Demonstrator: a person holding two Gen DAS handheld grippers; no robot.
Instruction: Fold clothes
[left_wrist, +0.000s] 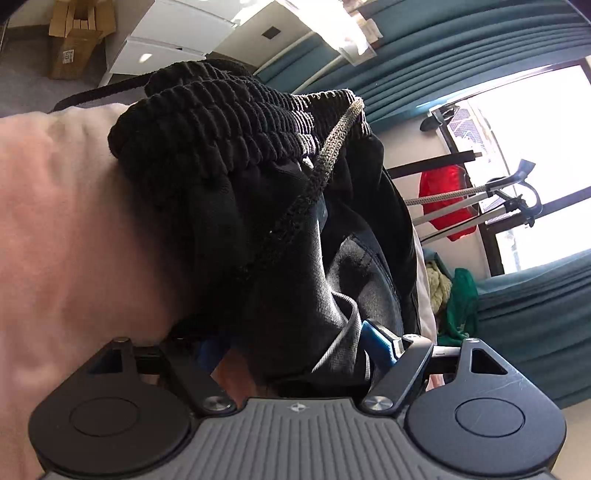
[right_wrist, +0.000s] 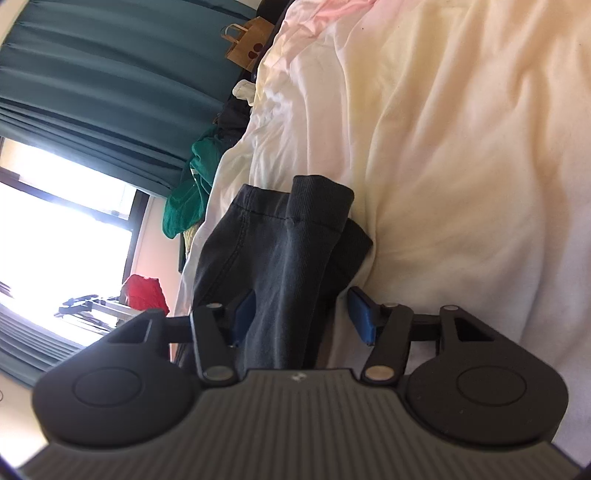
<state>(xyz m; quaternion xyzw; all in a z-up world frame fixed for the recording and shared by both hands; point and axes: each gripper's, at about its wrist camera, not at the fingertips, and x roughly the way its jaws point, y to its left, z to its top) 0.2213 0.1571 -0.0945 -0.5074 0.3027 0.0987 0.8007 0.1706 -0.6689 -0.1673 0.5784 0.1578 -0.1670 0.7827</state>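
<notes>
On the pale bed cover (right_wrist: 461, 147) lies one dark garment, a pair of black jogging trousers (left_wrist: 229, 221), and two grippers work at it, one at each end. From the left wrist view one ribbed waistband (left_wrist: 207, 125) shows with one woven drawstring (left_wrist: 332, 140) hanging across it; the cloth fills the space in front of the left gripper (left_wrist: 295, 354). Its jaws stand partly open with the fabric bunched between them; one blue pad (left_wrist: 376, 343) touches the cloth on the right, the other pad is mostly hidden under it, so I cannot tell if they press.

From the right wrist view the leg end with its ribbed cuff (right_wrist: 317, 199) lies on the cover, just ahead of the right gripper (right_wrist: 303, 317). Its jaws are partly open: the left blue pad touches the leg, the right one stands apart beside it.
</notes>
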